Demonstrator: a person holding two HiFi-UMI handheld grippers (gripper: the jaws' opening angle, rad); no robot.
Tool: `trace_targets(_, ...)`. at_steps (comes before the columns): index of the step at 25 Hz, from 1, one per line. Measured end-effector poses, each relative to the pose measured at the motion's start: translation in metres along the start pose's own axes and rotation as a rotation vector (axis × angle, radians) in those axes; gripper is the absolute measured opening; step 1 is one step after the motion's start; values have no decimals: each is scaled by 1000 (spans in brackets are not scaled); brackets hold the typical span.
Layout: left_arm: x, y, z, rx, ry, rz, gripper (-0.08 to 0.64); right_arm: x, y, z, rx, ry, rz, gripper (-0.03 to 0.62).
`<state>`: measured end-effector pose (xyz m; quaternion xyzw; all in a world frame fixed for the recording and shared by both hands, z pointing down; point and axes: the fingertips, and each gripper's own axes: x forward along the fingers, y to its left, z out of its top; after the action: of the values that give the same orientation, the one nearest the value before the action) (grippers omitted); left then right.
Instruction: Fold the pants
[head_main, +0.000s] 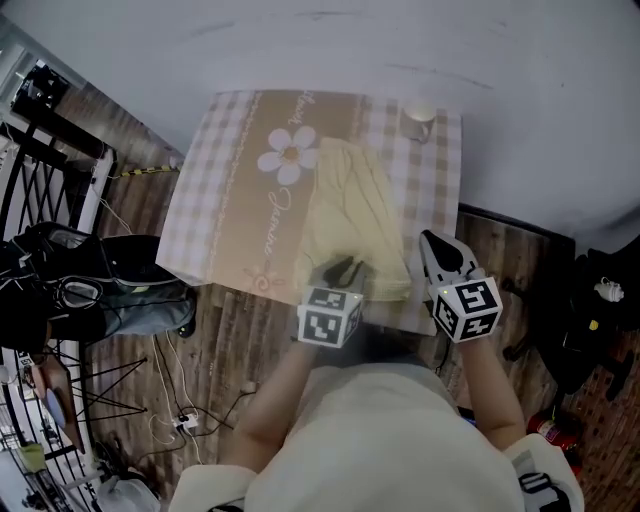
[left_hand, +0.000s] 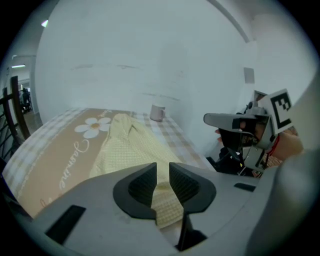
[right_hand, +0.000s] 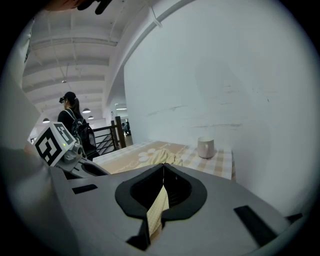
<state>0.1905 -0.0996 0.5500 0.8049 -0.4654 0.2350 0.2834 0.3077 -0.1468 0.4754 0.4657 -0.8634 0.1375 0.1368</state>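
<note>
Left floor is crowded: black bags (head_main: 110, 265) sit beside the table, so no swinging out that way. The square table's checked, daisy-print cloth (head_main: 215, 210) is bare left of the garment, which looks like the room to fold into. Left gripper (head_main: 343, 268) is released, fabric in the gap but not pinched. Pale yellow textured pants (head_main: 355, 205) lie far-to-near, right of centre, ending at the near edge. Right gripper (head_main: 432, 243), at the near-right corner, is clenched on a strip of them. I'd pinch the left corner first, then lift both level. White ceramic mug (head_main: 418, 122) sits far right by the wall, so stay short of it.
</note>
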Motion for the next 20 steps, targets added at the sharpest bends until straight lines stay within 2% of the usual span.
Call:
trace_targets(4, -7, 54, 29, -26, -58, 77, 63, 39, 1, 10, -34, 31, 22, 0)
trace_targets(9, 1, 111, 66, -66, -99, 129, 63, 87, -2, 16, -66, 94, 42, 2)
trace_targets(14, 26, 145, 95, -57, -99, 120, 63, 140, -11, 17, -91, 143, 39, 2)
trace_targets(20, 60, 171, 114, -64, -81, 103, 63, 196, -7, 6, -85, 233, 80, 3)
